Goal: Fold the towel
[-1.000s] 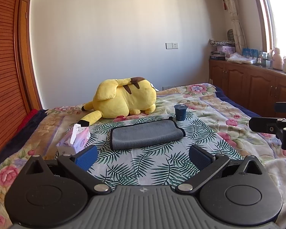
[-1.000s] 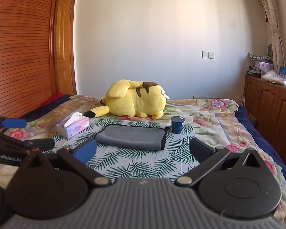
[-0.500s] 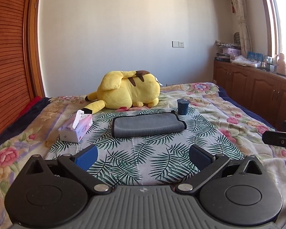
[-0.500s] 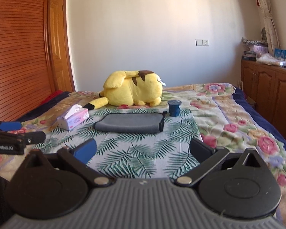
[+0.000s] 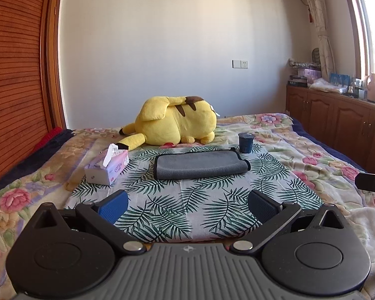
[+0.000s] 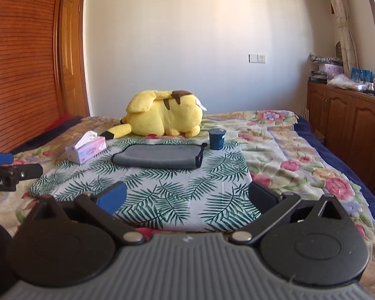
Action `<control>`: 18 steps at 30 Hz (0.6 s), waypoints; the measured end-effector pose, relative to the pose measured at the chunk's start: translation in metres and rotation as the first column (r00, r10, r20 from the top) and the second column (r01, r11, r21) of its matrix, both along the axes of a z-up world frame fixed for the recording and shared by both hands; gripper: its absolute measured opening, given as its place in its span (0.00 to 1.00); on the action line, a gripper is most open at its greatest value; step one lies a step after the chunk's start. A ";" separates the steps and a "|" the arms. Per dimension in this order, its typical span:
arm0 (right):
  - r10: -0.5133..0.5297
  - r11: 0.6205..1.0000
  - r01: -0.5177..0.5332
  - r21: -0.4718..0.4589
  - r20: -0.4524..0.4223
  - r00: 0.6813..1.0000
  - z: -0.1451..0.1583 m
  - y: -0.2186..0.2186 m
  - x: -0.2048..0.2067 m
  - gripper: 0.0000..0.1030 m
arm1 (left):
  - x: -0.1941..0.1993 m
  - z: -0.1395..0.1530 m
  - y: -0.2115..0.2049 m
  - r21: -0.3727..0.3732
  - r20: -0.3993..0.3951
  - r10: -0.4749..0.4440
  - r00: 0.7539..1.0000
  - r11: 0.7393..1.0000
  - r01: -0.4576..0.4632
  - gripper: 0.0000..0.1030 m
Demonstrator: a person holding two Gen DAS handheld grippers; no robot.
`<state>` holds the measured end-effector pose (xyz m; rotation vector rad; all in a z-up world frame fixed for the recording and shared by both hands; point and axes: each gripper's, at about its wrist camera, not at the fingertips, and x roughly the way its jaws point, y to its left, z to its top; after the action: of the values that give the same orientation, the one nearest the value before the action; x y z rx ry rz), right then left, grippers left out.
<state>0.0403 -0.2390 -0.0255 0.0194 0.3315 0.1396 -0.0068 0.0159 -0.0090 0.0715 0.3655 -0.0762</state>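
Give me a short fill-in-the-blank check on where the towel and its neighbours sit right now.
1. The gray towel lies folded on the ____-patterned cloth.
2. The dark blue cup stands by the towel's ____ end.
3. Behind the towel lies a ____ plush toy.
4. The fingers of the left gripper and right gripper are ____, holding nothing.

Missing words: leaf; right; yellow; open

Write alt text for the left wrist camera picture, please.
A folded grey towel lies on a palm-leaf cloth on a bed, beyond the open left gripper. A tissue box, yellow plush toy and dark cup sit around it.
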 end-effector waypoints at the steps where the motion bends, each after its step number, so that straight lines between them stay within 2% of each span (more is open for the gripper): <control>1: -0.003 1.000 0.003 0.003 0.009 1.000 0.000 0.000 -0.002 1.00 | -0.001 0.000 -0.001 0.003 0.007 -0.002 1.000 1.000 0.002 0.84; 8: -0.028 0.999 0.026 0.026 0.068 0.997 0.001 -0.005 -0.009 1.00 | -0.010 0.003 -0.005 0.017 0.065 -0.020 0.998 1.000 0.019 0.84; 18: -0.043 0.999 0.040 0.032 0.096 0.994 -0.001 -0.008 -0.009 1.00 | -0.013 0.004 -0.008 0.021 0.080 -0.020 0.997 1.000 0.018 0.84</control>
<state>0.0310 -0.2471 -0.0263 0.0494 0.2320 0.1036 -0.0201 0.0078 -0.0046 0.0978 0.2853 -0.0884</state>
